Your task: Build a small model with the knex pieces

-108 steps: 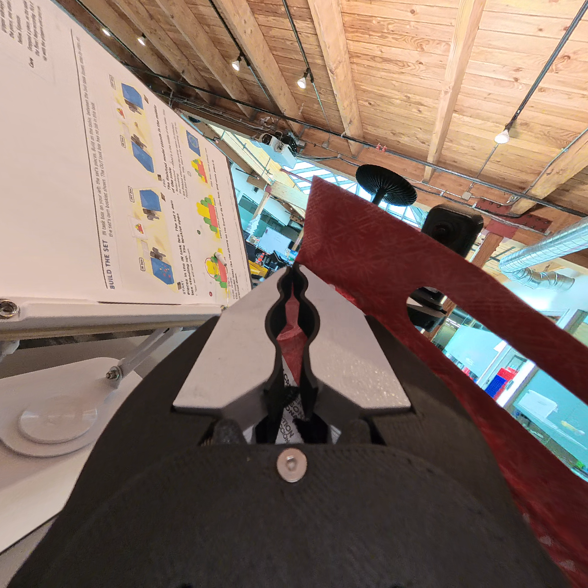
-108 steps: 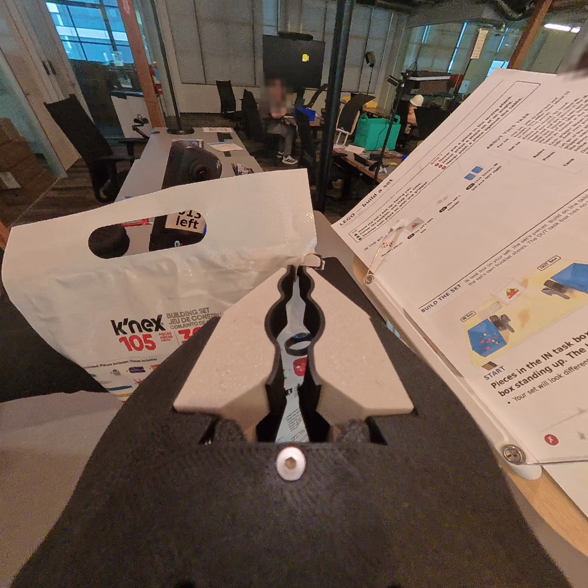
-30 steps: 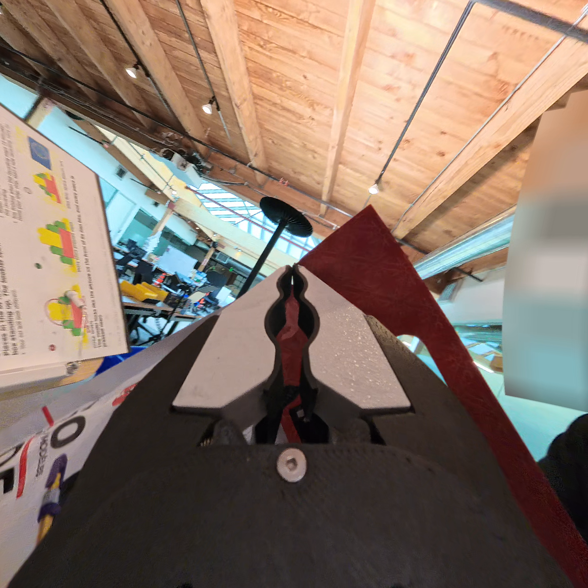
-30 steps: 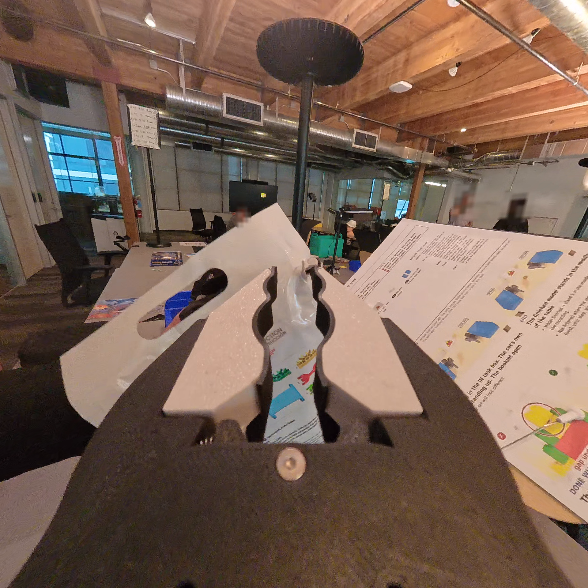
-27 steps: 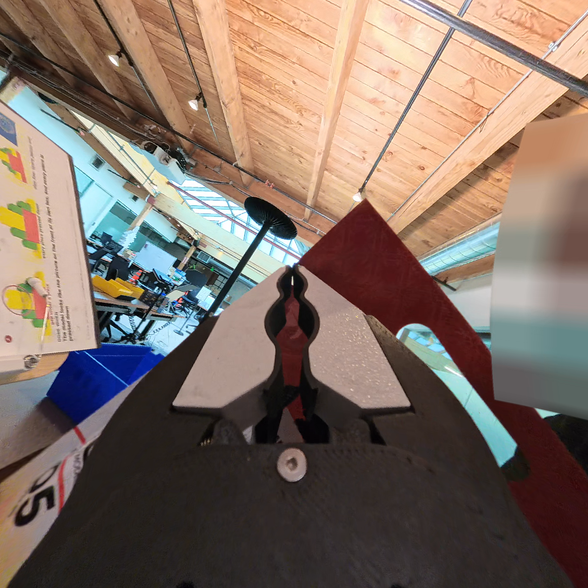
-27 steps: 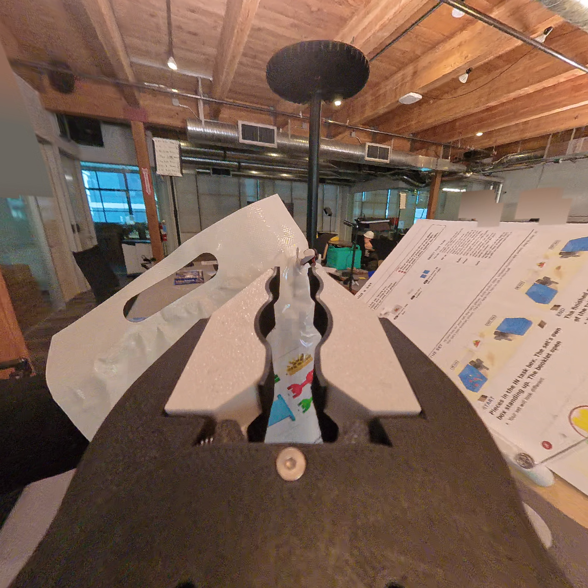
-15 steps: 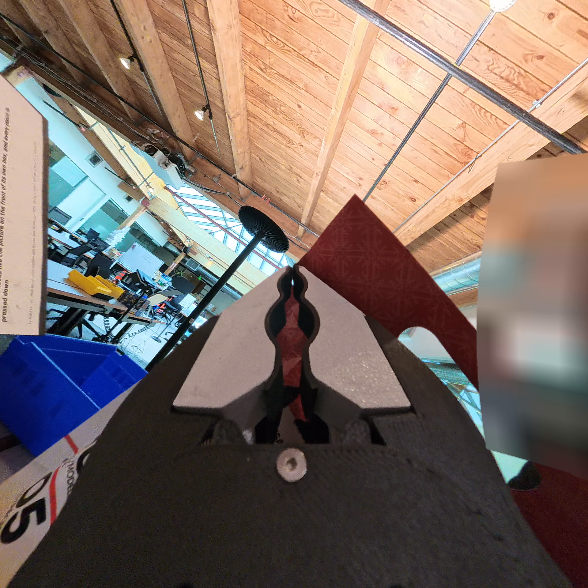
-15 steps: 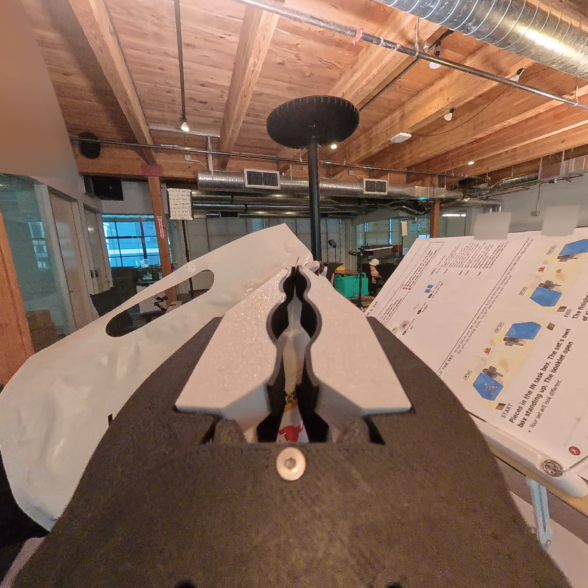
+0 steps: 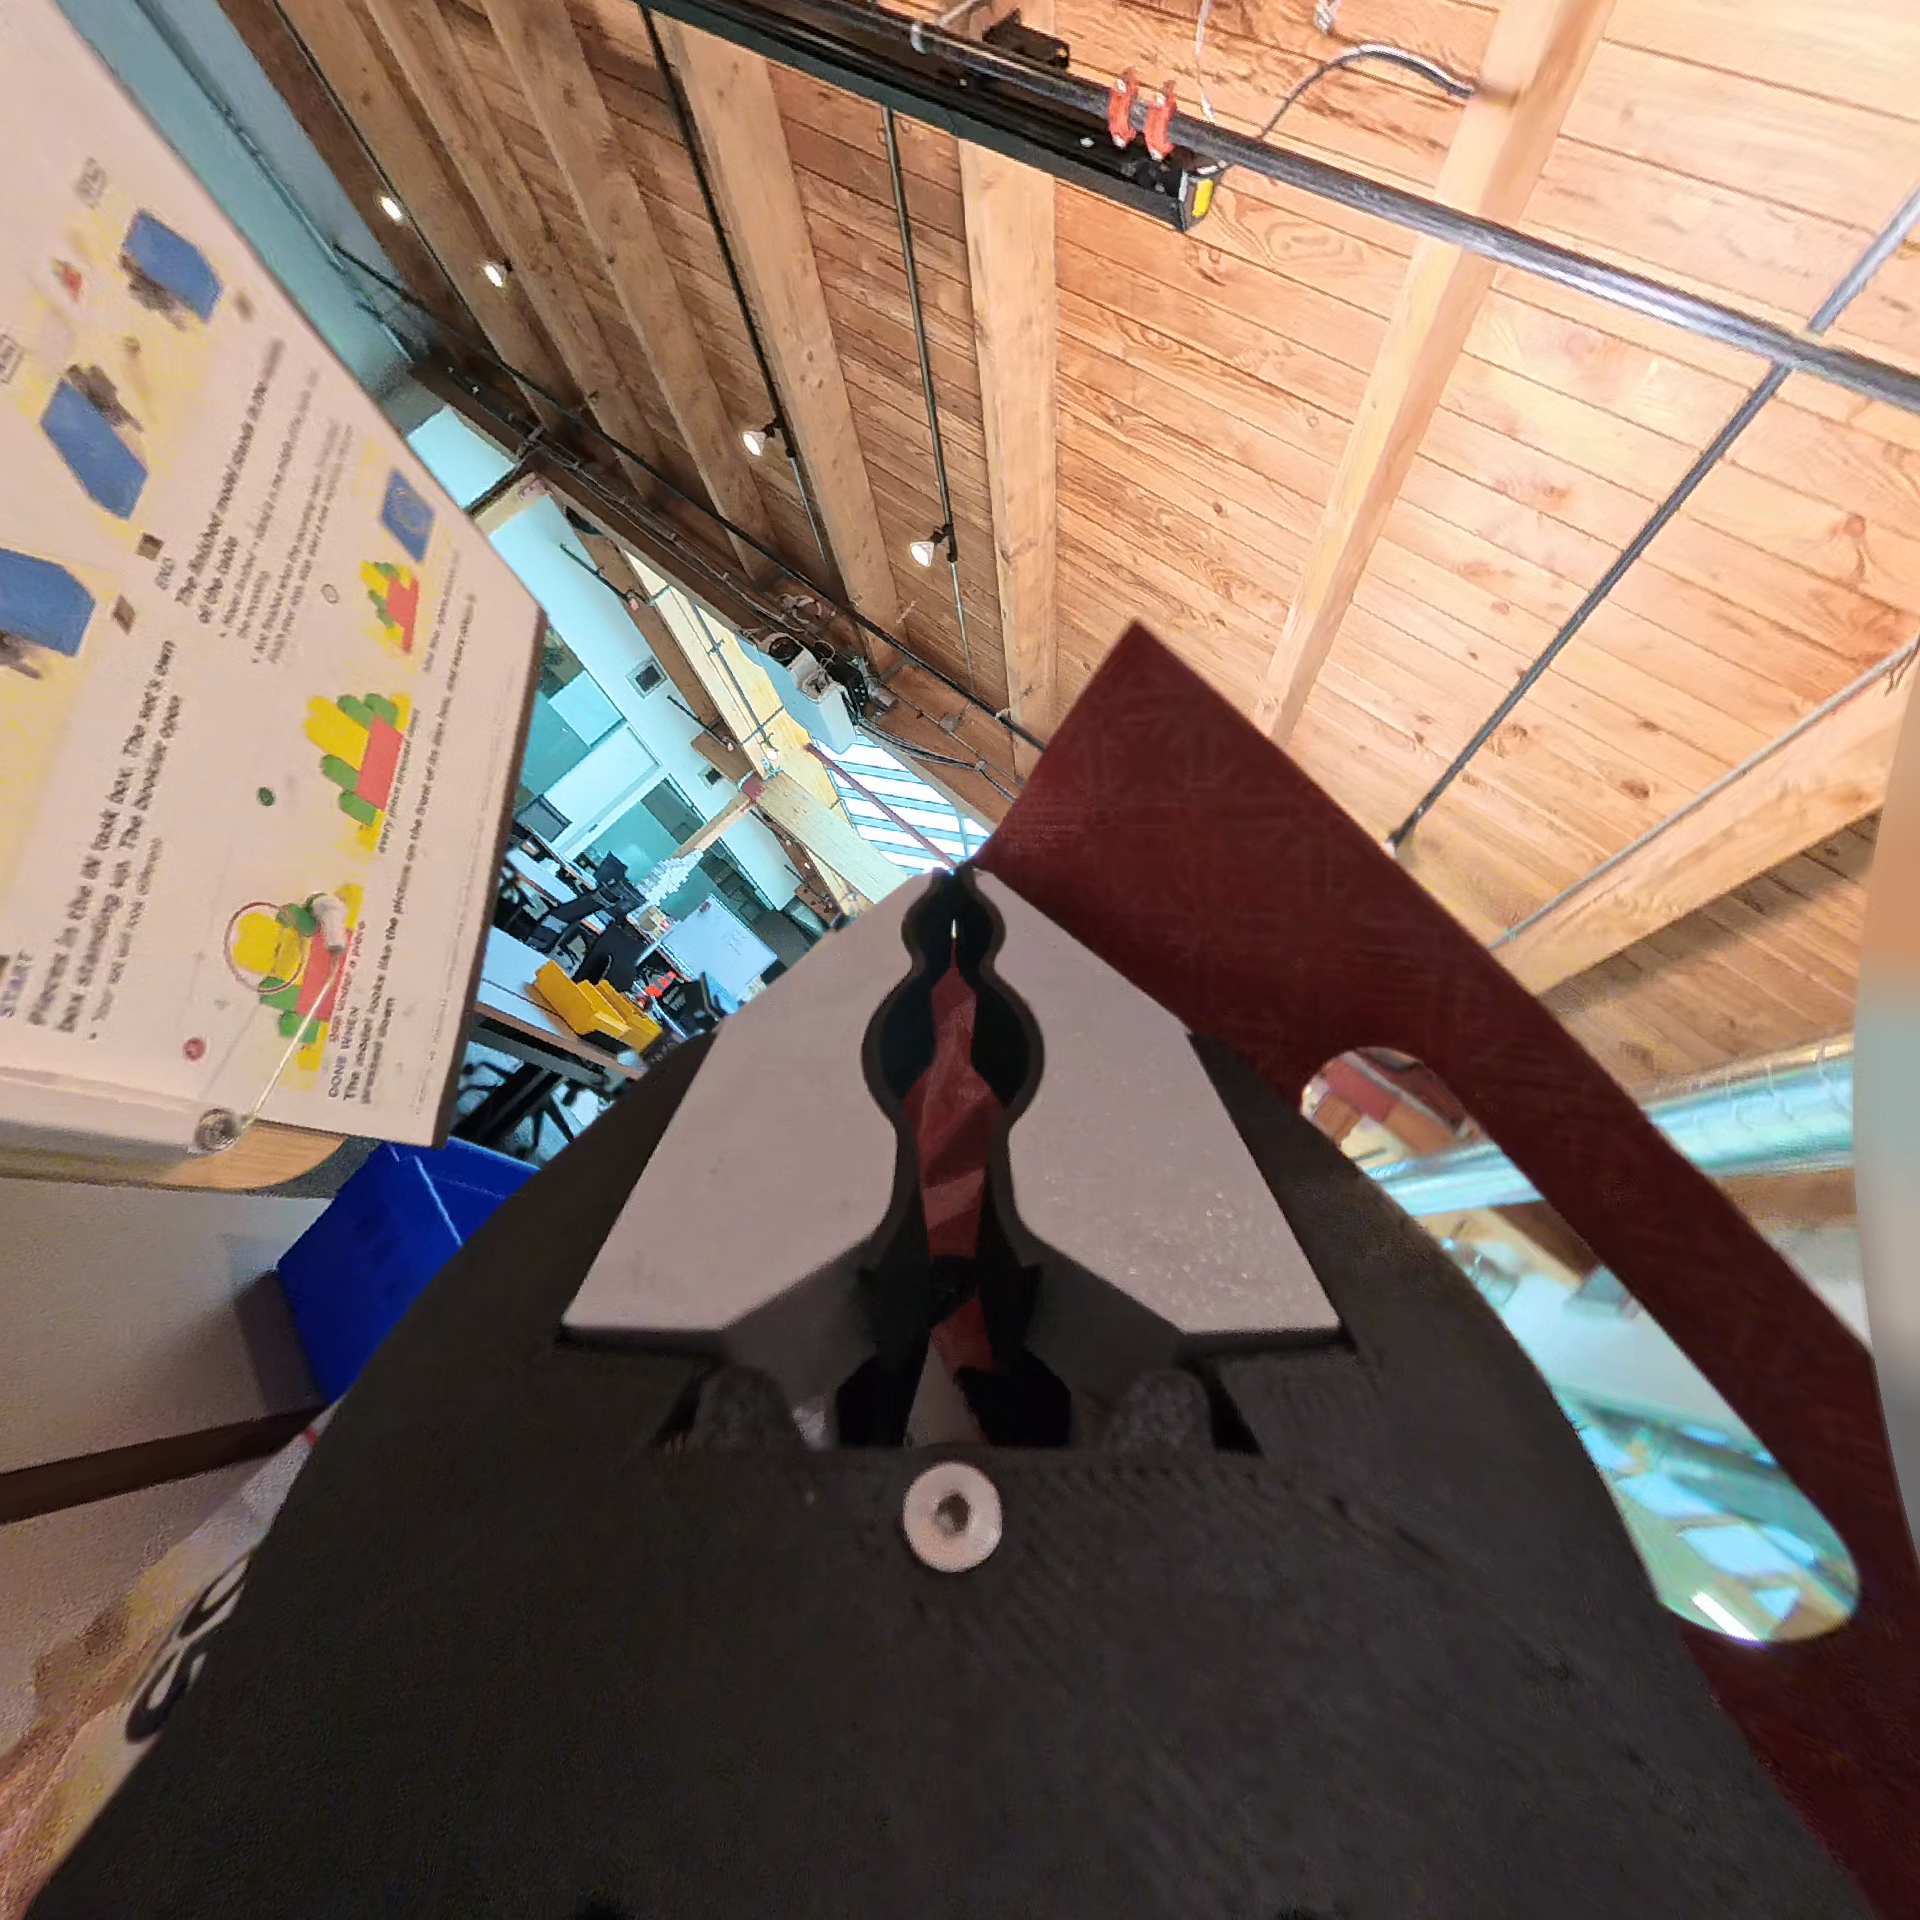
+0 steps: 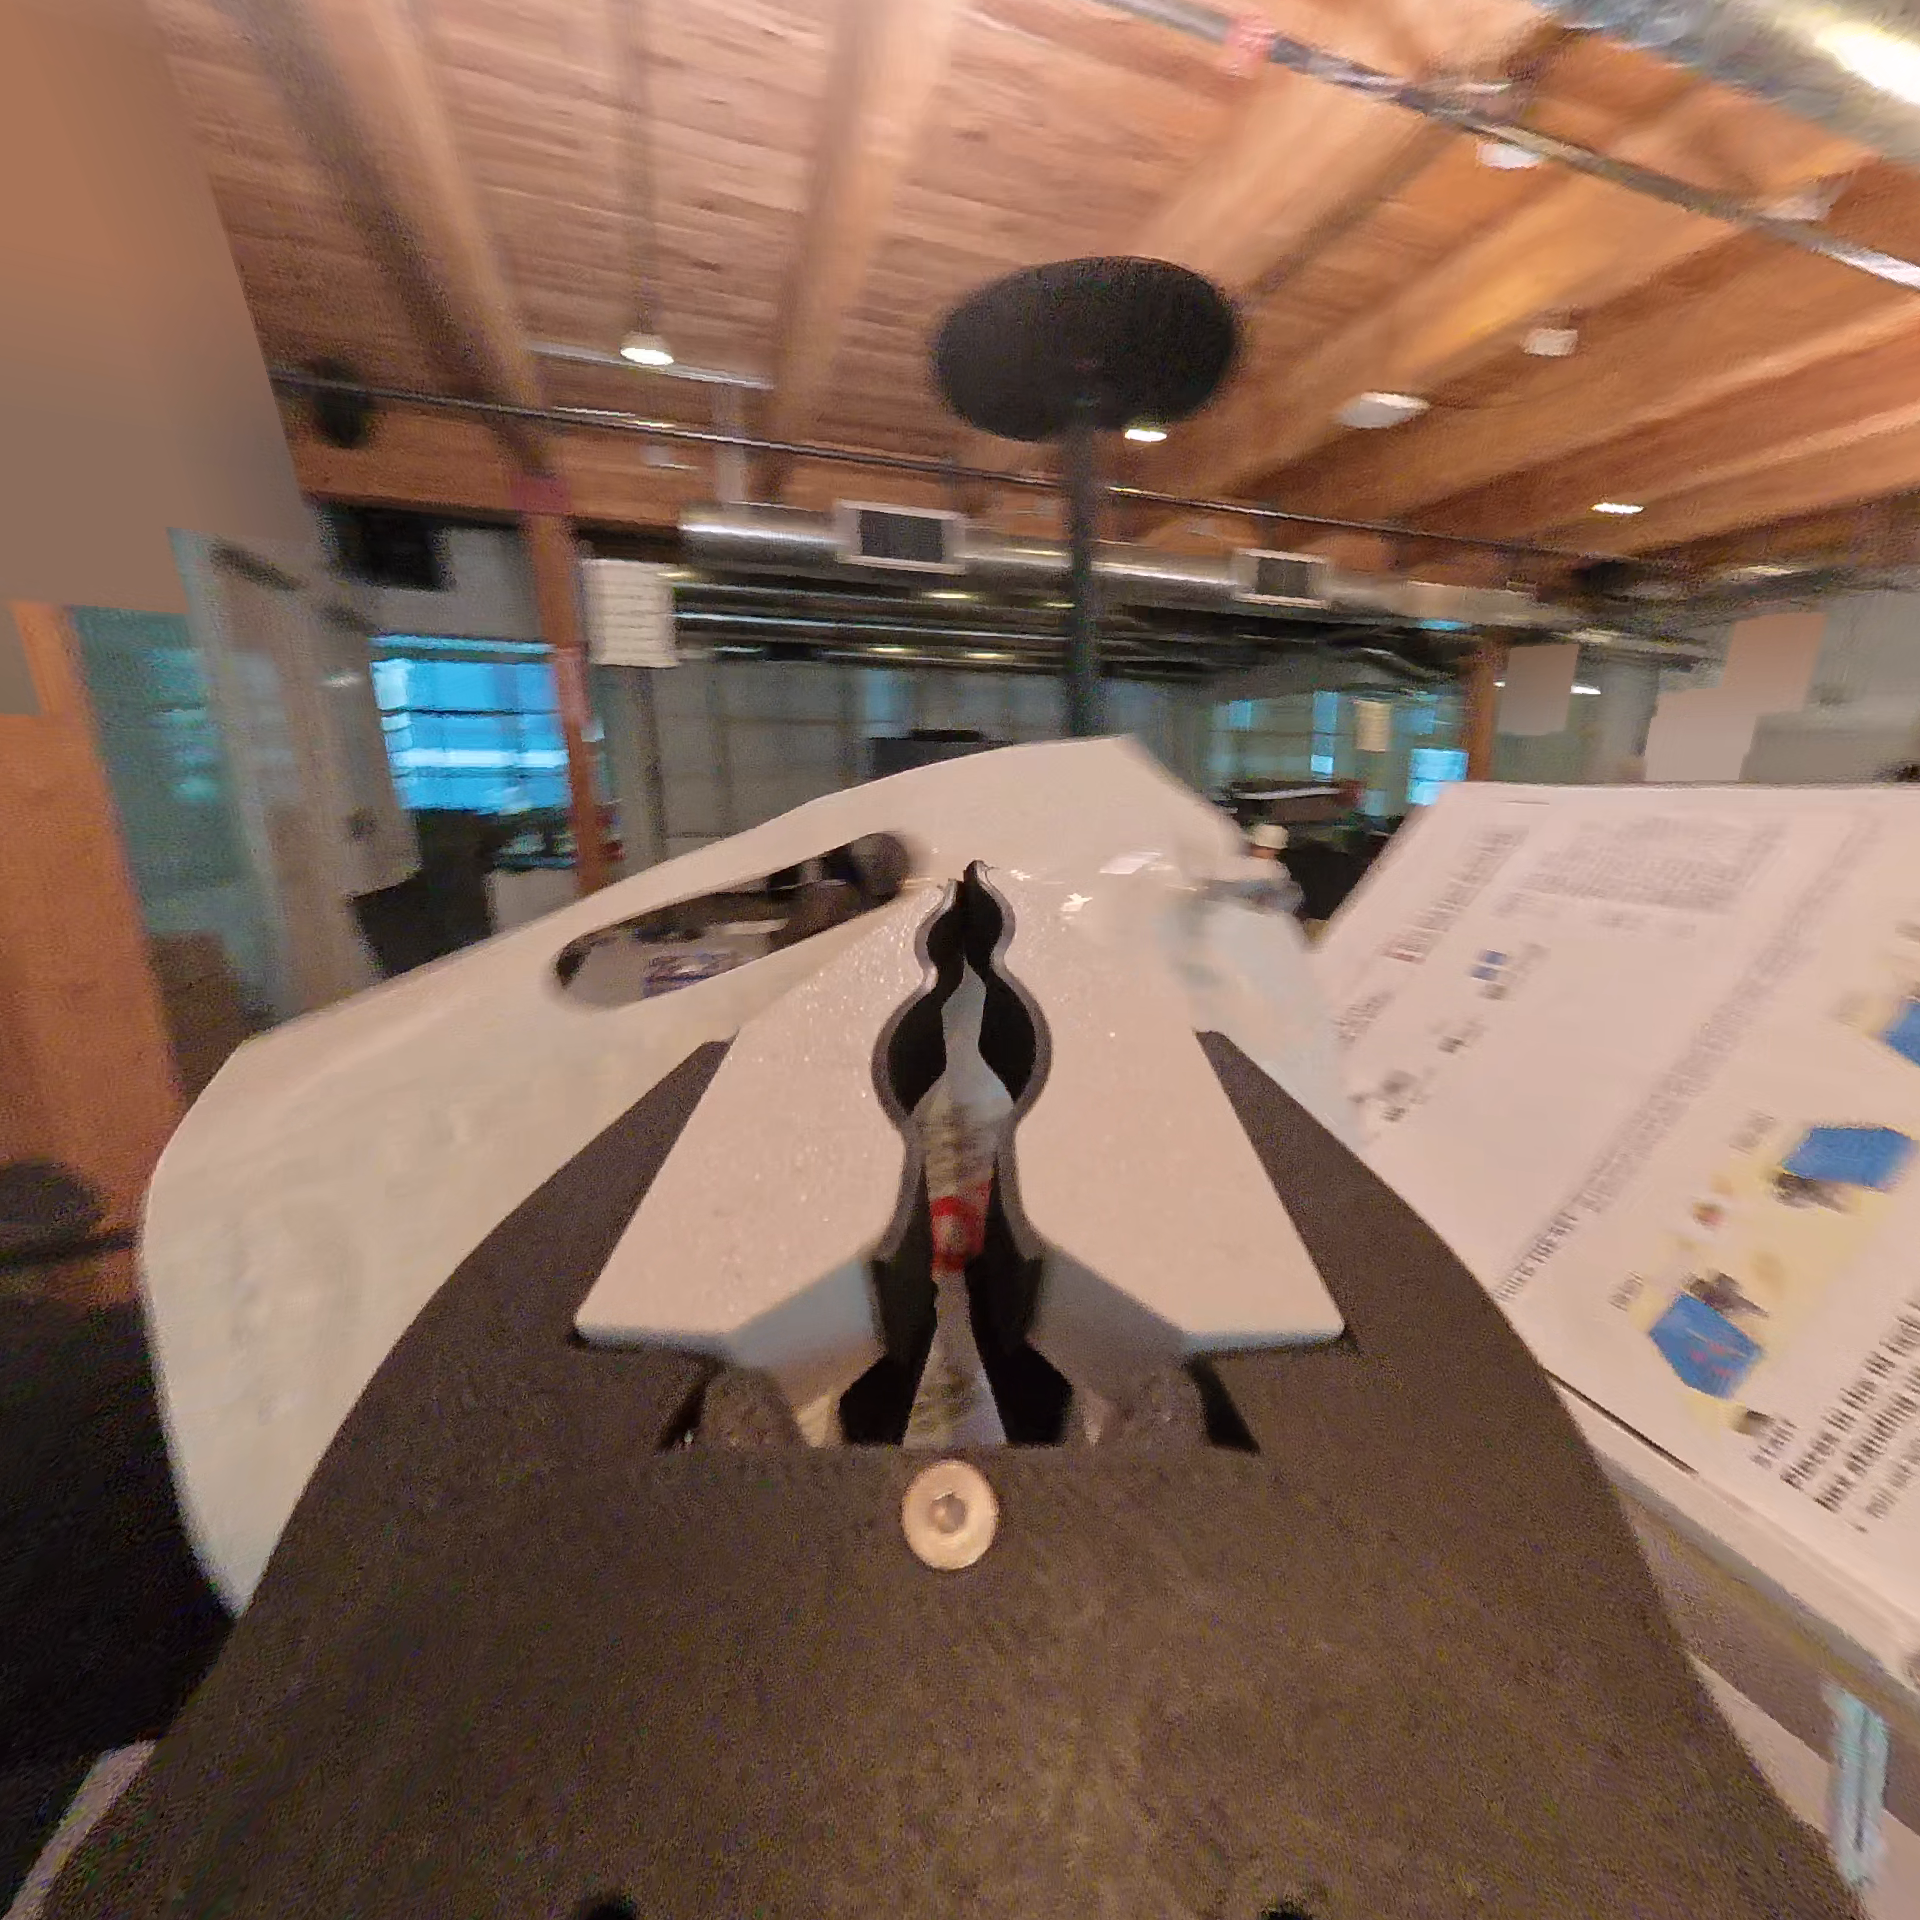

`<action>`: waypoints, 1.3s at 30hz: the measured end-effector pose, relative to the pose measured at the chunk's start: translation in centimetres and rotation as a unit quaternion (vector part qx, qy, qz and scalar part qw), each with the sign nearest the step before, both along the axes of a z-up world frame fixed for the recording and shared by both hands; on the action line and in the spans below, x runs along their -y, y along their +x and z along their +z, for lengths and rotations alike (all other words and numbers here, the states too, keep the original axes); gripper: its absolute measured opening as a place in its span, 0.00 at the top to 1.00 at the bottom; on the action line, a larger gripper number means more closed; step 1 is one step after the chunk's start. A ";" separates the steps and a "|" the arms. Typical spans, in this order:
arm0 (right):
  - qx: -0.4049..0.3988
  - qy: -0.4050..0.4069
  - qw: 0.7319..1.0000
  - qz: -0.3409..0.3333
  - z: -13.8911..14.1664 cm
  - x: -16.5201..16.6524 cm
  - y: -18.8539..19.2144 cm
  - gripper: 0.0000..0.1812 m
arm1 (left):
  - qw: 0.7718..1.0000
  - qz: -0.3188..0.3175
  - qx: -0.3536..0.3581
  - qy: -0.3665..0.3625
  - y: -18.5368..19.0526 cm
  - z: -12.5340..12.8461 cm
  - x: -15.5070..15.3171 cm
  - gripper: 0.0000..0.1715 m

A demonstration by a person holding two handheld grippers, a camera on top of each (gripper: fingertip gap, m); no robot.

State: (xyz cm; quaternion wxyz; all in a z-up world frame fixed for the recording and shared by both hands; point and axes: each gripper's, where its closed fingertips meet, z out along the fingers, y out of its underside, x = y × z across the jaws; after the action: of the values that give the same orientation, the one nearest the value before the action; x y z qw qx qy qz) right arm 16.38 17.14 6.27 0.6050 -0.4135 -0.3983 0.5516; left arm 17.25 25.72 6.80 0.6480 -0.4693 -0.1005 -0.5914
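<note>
A plastic bag with a cut-out handle is held up between both grippers. Its dark red side shows in the left wrist view and rises to the right of the fingers. Its white side shows in the right wrist view and spreads to the left. My left gripper is shut on the bag's top edge, with red plastic pinched between the jaws. My right gripper is shut on the other top edge, with white printed plastic between the jaws. Both grippers point upward toward the wooden ceiling.
A slanted board with a printed instruction sheet stands to the left of the left gripper and to the right of the right gripper. A blue bin sits below the board. A black pole with a round top stands behind.
Both grippers lifted the bag off the table and tilted up toward the ceiling. The right gripper's jaws loosened about a second ago and have closed tight on the white plastic again. The left gripper swung back toward the instruction board.
</note>
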 end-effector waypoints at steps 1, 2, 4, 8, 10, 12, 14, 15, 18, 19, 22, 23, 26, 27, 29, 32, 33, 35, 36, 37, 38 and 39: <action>0.035 0.031 0.999 0.002 -0.7 1.8 -1.5 1.00 | 1.000 -0.003 0.016 -0.022 -1.0 -0.7 -1.3 1.00; 0.049 0.041 0.998 0.001 -0.8 2.8 -2.3 1.00 | 0.999 0.012 0.025 -0.023 -2.4 -1.1 -1.9 1.00; 0.016 0.003 1.000 -0.011 -0.6 1.9 -1.7 1.00 | 1.000 0.002 -0.002 0.013 -1.8 0.0 -0.8 1.00; -0.006 -0.026 0.999 -0.033 0.3 0.2 1.4 1.00 | 0.997 -0.061 -0.018 0.043 -0.5 0.4 0.2 1.00; 0.027 -0.003 0.997 -0.079 0.2 -1.1 2.6 0.90 | 0.996 -0.057 -0.038 0.049 -0.4 0.1 1.0 1.00; 0.081 0.009 0.990 -0.117 -0.6 -2.5 3.2 0.85 | 0.993 -0.058 -0.079 0.059 0.0 -0.2 1.8 1.00; 0.125 0.026 0.984 -0.124 -1.2 -2.7 3.4 0.85 | 0.989 -0.037 -0.131 0.062 0.2 -0.4 2.2 1.00; 0.147 0.037 0.979 -0.136 -1.6 -2.7 3.5 0.86 | 0.985 -0.033 -0.157 0.065 0.6 -0.6 2.5 1.00; 0.204 0.060 0.963 -0.164 -2.3 -2.5 3.8 0.89 | 0.965 -0.005 -0.253 0.067 1.9 -1.1 3.5 1.00; 0.223 0.067 0.956 -0.176 -2.6 -2.6 3.9 0.88 | 0.960 0.003 -0.271 0.069 2.3 -1.1 3.8 1.00; 0.249 0.079 0.948 -0.181 -3.1 -2.1 4.3 0.88 | 0.945 0.005 -0.322 0.066 3.6 -1.7 4.3 1.00; 0.256 0.078 0.946 -0.184 -3.3 -2.1 4.5 0.87 | 0.941 0.000 -0.332 0.066 4.1 -2.0 4.5 1.00; 0.263 0.073 0.946 -0.173 -3.7 -1.8 5.0 0.94 | 0.940 -0.011 -0.336 0.059 4.9 -2.7 4.7 1.00; 0.265 0.072 0.946 -0.172 -3.8 -1.7 5.2 0.96 | 0.939 -0.015 -0.338 0.058 5.2 -3.0 4.8 1.00; 0.270 0.075 0.944 -0.176 -4.1 -1.6 5.6 1.00 | 0.940 -0.023 -0.335 0.055 5.7 -3.4 4.9 1.00; 0.272 0.066 0.944 -0.173 -4.5 -1.7 6.1 0.99 | 0.939 -0.031 -0.338 0.054 6.3 -3.8 4.9 1.00; 0.270 0.061 0.945 -0.174 -4.5 -1.7 6.2 0.98 | 0.940 -0.034 -0.336 0.054 6.4 -3.9 4.9 1.00; 0.269 0.056 0.946 -0.173 -4.7 -1.7 6.5 0.98 | 0.939 -0.033 -0.337 0.056 6.7 -4.0 4.9 1.00; 0.272 0.056 0.944 -0.177 -4.8 -1.7 6.6 0.98 | 0.939 -0.034 -0.337 0.057 6.8 -4.1 4.9 1.00; 0.272 0.057 0.943 -0.182 -4.9 -1.8 6.7 0.99 | 0.939 -0.037 -0.338 0.057 6.9 -4.2 4.9 1.00; 0.275 0.056 0.942 -0.184 -5.0 -1.8 6.8 0.98 | 0.938 -0.038 -0.339 0.057 7.0 -4.3 4.9 1.00; 0.278 0.056 0.941 -0.184 -5.2 -1.8 6.9 0.99 | 0.937 -0.038 -0.341 0.058 7.0 -4.4 4.9 1.00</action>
State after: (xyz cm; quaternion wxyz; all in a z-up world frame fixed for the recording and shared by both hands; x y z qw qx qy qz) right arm 23.30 18.93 1.11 0.5835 -0.5821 -0.4973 0.2709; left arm 24.26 20.84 2.42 0.6468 -0.6077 0.1792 -0.4245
